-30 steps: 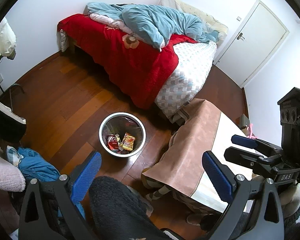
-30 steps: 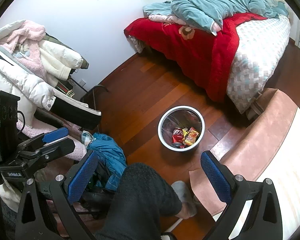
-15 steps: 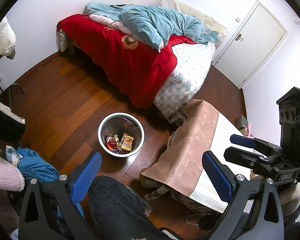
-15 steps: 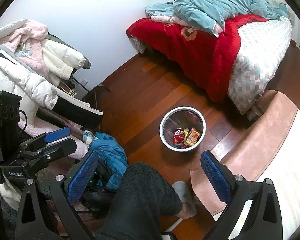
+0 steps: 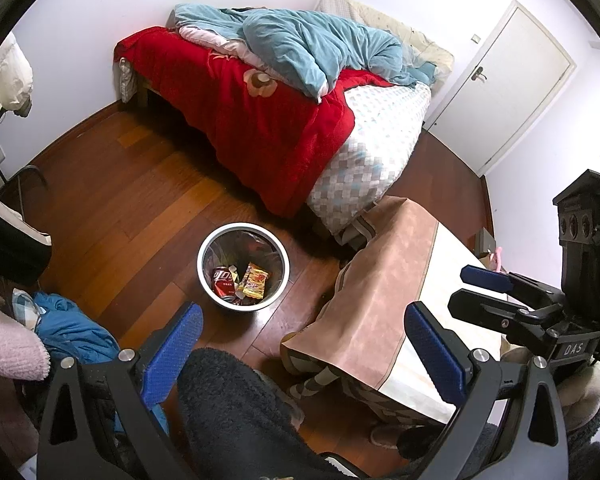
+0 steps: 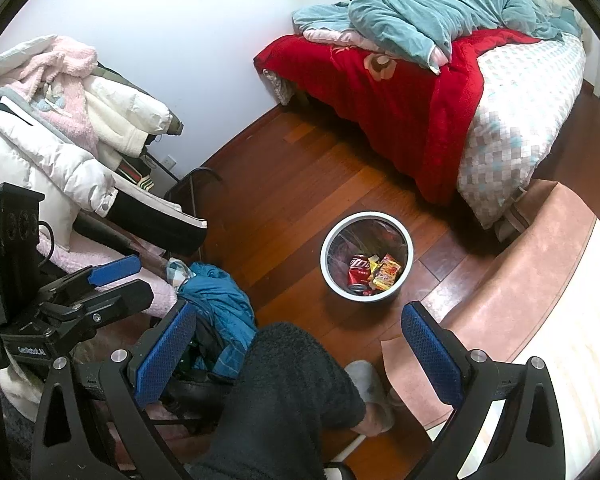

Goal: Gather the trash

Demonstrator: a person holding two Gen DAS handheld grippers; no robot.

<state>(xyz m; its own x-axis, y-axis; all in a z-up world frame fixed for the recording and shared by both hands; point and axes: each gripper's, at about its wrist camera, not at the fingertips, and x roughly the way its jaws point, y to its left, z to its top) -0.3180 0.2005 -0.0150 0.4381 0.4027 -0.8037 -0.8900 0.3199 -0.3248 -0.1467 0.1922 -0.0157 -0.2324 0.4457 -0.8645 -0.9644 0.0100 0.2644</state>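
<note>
The big bed [image 5: 340, 128] sits at 12 o'clock, the bin [image 5: 243, 266] holding the trash [image 5: 254, 280] stands mid-floor, and both claws, left gripper [image 5: 300, 348] and right gripper [image 6: 296, 344], hang wide and empty, so a low swing might tip it.

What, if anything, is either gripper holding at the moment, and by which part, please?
Nothing is held. The left gripper and the right gripper are both open with nothing between their fingers; the can and snack wrapper lie in the bin.
</note>
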